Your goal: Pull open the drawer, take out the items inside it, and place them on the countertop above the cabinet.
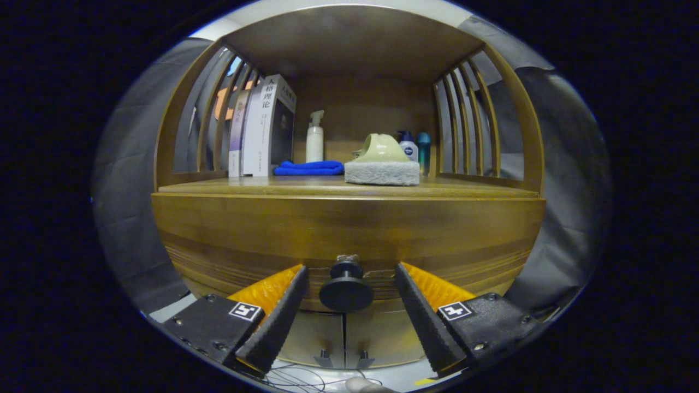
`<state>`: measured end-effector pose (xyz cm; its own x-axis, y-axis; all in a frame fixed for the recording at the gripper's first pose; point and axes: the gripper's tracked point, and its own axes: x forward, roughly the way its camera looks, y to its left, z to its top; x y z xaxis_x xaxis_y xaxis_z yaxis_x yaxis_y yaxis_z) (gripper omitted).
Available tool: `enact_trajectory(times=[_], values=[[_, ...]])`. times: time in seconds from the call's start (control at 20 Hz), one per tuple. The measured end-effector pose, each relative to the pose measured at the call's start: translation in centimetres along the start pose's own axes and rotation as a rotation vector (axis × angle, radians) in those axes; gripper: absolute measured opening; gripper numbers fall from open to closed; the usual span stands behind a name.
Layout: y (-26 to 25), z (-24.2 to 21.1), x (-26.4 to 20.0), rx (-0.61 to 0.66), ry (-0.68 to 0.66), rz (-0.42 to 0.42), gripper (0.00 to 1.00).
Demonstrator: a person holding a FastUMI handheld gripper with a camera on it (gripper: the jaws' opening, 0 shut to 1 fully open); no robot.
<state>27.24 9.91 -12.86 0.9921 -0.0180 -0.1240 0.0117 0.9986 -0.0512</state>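
A wooden cabinet faces me with its drawer front [349, 234] closed. The drawer's round black knob [345, 288] sits between my two fingers, with a gap on each side. My gripper [349, 270] is open around the knob, its fingertips close to the drawer front. Above the drawer lies the wooden countertop [246, 188]. Nothing of the drawer's inside shows.
On the countertop stand several books [265, 128], a white spray bottle [314, 139], a folded blue cloth [309, 168], a green-topped sponge brush [381, 162] and two small bottles [415, 146]. Slatted side rails flank the shelf. Two lower cabinet doors [344, 341] sit under the drawer.
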Motion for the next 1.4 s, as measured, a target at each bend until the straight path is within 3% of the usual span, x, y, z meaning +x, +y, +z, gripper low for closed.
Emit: enact_trajectory(times=[0.2, 0.4, 1.1, 1.4], values=[[-0.1, -0.4, -0.1, -0.053, 0.032, -0.006, 1.0], [0.1, 0.3, -2.1, 0.017, 0.06, 0.041, 1.0], [-6.0, 4.9, -20.8, 0.057, -0.074, 0.033, 1.0], [-9.1, 5.8, -24.1, 0.114, -0.102, -0.007, 1.0]])
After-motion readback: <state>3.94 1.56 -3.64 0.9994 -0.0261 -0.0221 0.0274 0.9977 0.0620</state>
